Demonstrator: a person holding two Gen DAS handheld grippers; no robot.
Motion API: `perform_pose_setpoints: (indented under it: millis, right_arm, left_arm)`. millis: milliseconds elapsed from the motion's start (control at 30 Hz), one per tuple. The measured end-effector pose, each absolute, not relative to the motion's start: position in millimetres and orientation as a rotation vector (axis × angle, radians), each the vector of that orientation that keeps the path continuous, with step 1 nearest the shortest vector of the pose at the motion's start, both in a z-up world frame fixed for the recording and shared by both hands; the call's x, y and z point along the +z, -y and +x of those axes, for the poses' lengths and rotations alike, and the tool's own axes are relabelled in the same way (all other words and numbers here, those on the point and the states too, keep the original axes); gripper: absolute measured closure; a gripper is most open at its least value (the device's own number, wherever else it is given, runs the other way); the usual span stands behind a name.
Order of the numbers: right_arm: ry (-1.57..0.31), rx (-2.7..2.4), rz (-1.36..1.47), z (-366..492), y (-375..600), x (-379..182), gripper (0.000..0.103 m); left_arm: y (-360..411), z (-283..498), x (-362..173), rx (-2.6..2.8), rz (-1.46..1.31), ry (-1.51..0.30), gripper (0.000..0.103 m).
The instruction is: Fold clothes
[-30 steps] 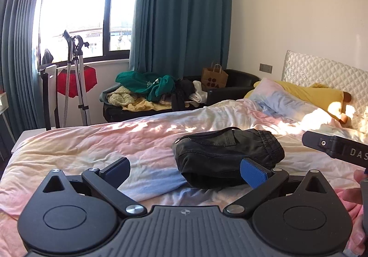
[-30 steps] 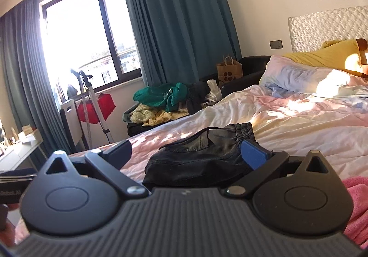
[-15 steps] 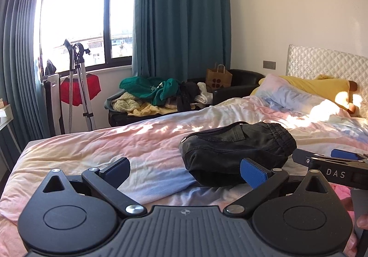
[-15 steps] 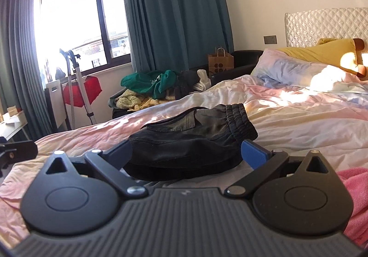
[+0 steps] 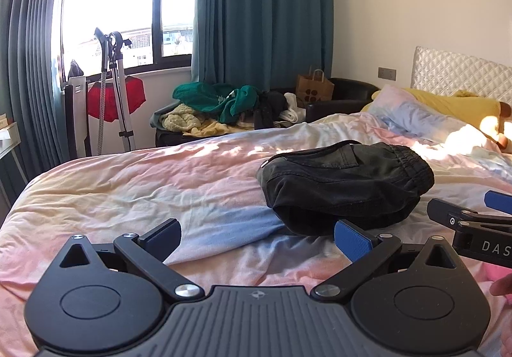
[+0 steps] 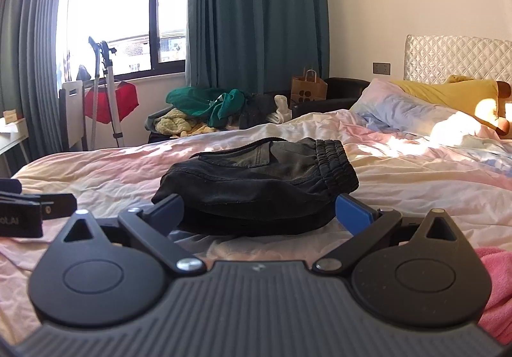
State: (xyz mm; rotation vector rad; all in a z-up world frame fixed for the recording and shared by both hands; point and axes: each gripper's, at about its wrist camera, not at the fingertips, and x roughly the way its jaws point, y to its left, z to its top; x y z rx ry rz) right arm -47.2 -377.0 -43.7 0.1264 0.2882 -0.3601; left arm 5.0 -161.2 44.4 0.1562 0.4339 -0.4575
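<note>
Left gripper (image 5: 257, 237) hovers low over the bed (image 5: 128, 190), jaws spread wide with nothing between them. Just beyond the right-hand jaw sits the folded black pants (image 5: 345, 184), elastic waistband turned toward the pillows (image 5: 425, 117). The right gripper (image 5: 470, 222) pokes in to the right of those jaws, close to the bundle. Far ahead, a clothes pile (image 5: 217, 107) under the window.
</note>
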Motion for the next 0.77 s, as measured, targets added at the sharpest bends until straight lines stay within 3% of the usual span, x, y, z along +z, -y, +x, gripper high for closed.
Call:
perform_pose_setpoints:
  millis: [767]
  right_arm:
    - [-0.288, -0.389, 0.151, -46, 379, -47, 0.000]
  left_arm:
    - [167, -11, 45, -0.451, 0.183, -0.408, 0.000]
